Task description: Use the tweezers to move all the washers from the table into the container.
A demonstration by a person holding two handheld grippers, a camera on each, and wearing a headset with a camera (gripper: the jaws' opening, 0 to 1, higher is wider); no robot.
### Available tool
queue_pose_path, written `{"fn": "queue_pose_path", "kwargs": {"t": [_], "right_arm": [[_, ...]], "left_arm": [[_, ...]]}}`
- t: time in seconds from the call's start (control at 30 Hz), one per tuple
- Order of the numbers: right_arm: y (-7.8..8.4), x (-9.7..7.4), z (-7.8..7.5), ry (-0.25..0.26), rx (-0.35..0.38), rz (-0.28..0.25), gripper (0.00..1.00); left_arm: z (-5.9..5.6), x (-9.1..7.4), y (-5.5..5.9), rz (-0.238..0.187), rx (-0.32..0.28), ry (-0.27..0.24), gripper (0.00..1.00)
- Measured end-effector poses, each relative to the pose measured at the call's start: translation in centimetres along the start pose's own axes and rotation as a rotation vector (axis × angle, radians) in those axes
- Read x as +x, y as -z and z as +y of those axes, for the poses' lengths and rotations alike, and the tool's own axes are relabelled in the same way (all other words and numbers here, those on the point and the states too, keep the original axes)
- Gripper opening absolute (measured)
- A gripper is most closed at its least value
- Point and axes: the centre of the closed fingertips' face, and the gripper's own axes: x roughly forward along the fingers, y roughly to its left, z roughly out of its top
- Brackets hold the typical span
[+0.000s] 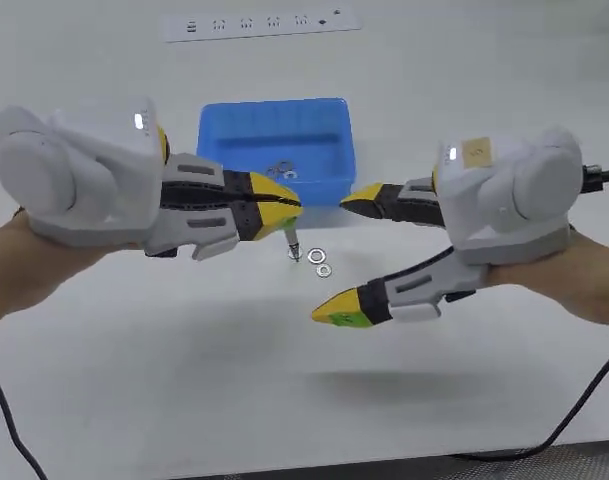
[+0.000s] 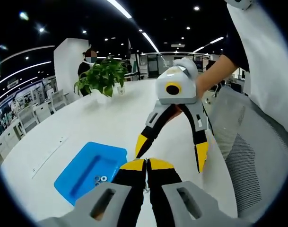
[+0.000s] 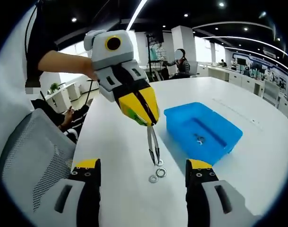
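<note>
My left gripper (image 1: 289, 208) is shut on metal tweezers (image 1: 292, 243) that point down at the white table. In the right gripper view the tweezers (image 3: 153, 144) have their tips at one washer (image 3: 159, 162); whether it is pinched I cannot tell. Two more washers (image 1: 316, 257) (image 1: 324, 270) lie just right of the tips. The blue container (image 1: 274, 150) stands behind them with several washers (image 1: 281, 172) inside. My right gripper (image 1: 349, 258) is open, its jaws spread wide to the right of the washers, holding nothing.
A white power strip (image 1: 262, 22) lies at the table's back edge. A black cable (image 1: 584, 400) hangs off the front right corner. A potted plant (image 2: 101, 75) stands on the far end of the table. A mesh chair (image 3: 35, 156) is beside the table.
</note>
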Motion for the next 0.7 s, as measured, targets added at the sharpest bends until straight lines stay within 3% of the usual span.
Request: {"fn": "queue_pose_path", "kwargs": {"t": [0.17, 0.53, 0.7], "right_arm": [[-0.4, 1.4, -0.2, -0.059, -0.03, 0.001, 0.56], [0.0, 3.3, -1.0, -0.113, -0.095, 0.035, 0.28], [-0.5, 3.5, -0.7, -0.134, -0.129, 0.017, 0.15]], "left_arm": [[-0.4, 0.0, 0.0, 0.004, 0.001, 0.011, 0.04], [-0.5, 0.2, 0.1, 0.016, 0.002, 0.032, 0.04], [-0.4, 0.4, 0.1, 0.014, -0.002, 0.034, 0.04]]}}
